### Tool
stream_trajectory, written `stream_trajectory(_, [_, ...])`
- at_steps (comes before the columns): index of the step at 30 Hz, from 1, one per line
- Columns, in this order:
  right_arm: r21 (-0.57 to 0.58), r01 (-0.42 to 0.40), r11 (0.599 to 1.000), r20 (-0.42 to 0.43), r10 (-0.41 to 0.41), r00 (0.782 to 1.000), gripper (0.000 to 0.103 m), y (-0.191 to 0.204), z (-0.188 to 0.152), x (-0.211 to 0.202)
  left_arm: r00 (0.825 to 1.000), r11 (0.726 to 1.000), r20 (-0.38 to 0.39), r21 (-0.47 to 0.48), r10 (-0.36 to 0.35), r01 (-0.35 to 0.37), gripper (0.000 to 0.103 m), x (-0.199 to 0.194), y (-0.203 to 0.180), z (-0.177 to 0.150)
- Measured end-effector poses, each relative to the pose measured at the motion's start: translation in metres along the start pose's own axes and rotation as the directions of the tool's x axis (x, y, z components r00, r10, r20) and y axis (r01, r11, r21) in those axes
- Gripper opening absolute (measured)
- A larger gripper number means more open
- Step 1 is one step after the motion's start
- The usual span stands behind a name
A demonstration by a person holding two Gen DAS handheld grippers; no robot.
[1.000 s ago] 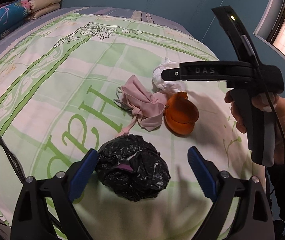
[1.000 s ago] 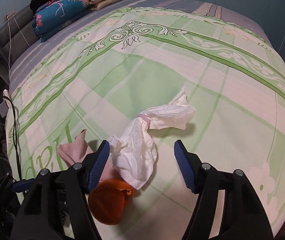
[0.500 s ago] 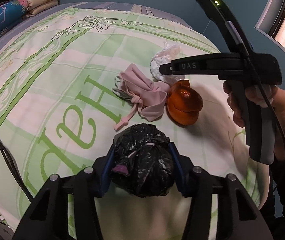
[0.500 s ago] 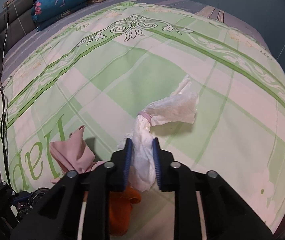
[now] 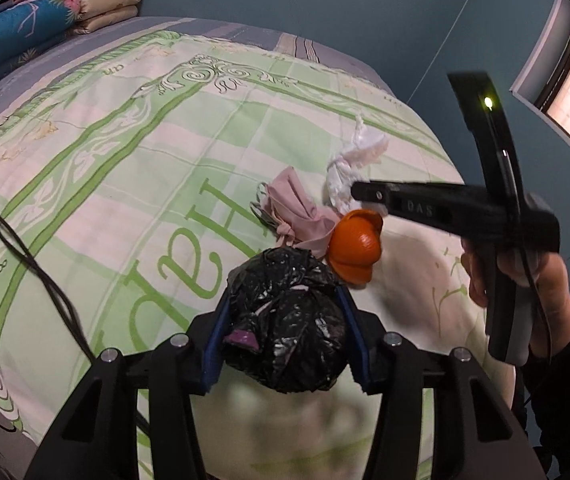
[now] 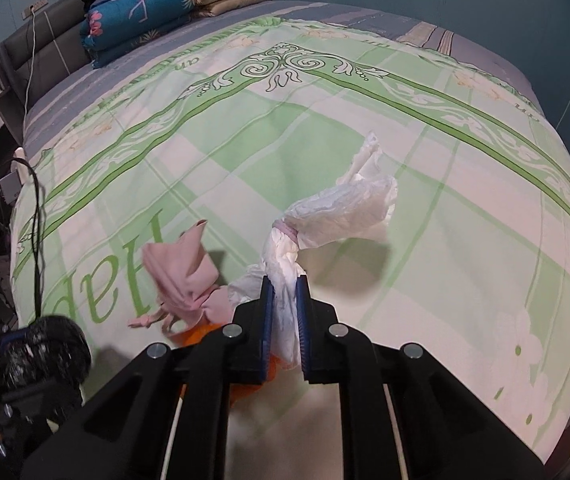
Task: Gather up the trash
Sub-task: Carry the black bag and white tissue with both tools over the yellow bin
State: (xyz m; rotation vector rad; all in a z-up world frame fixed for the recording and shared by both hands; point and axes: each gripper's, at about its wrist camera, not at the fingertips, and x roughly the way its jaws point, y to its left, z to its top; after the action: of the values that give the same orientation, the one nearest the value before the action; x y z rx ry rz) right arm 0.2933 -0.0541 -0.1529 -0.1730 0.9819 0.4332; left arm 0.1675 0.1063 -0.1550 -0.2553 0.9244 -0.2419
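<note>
Above the bedspread (image 6: 425,184), right gripper (image 6: 285,312) jaws pinch the white bag (image 6: 337,212) lengthwise; left gripper (image 5: 283,320) clamps the black bag (image 5: 285,320).

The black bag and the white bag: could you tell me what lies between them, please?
In the left wrist view, the orange peel and pink cloth lie between black bag and white bag.

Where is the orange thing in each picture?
Left wrist: the orange thing sits right of centre, just past the black bag in the left gripper.
Right wrist: only an orange sliver shows low, left of the right gripper.
Shared landmark: the pink cloth touching it.
</note>
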Motion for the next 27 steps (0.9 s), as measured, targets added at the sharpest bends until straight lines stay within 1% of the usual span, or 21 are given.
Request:
stream_trajectory(5, [-0.007,-0.037,0.999,0.013,0.037,0.999,0.01,0.009,-0.012,-0.016,0.999,1.0,0.033,-0.018,0.005,-0.005,0.047,-0.017,0.004,0.002])
stream_trajectory(10, [-0.005,-0.077,0.997,0.028,0.077,0.997,0.01,0.015,-0.023,-0.037,0.998,1.0,0.062,-0.011,0.015,-0.014,0.047,-0.032,0.0,0.002])
stream_trajectory(16, [-0.008,-0.106,0.994,0.047,0.107,0.993,0.01,0.019,-0.04,-0.064,0.995,1.0,0.101,-0.003,0.017,-0.017,0.047,-0.052,-0.007,0.002])
stream_trajectory(21, [-0.02,-0.112,0.993,0.084,0.113,0.99,0.01,0.021,-0.053,-0.089,0.992,1.0,0.123,0.006,0.021,-0.022,0.047,-0.065,-0.014,0.003])
stream_trajectory(27, [-0.007,-0.101,0.995,0.137,0.101,0.985,0.01,0.008,-0.062,-0.12,0.989,0.999,0.143,0.03,0.024,-0.028,0.047,-0.076,-0.027,0.005])
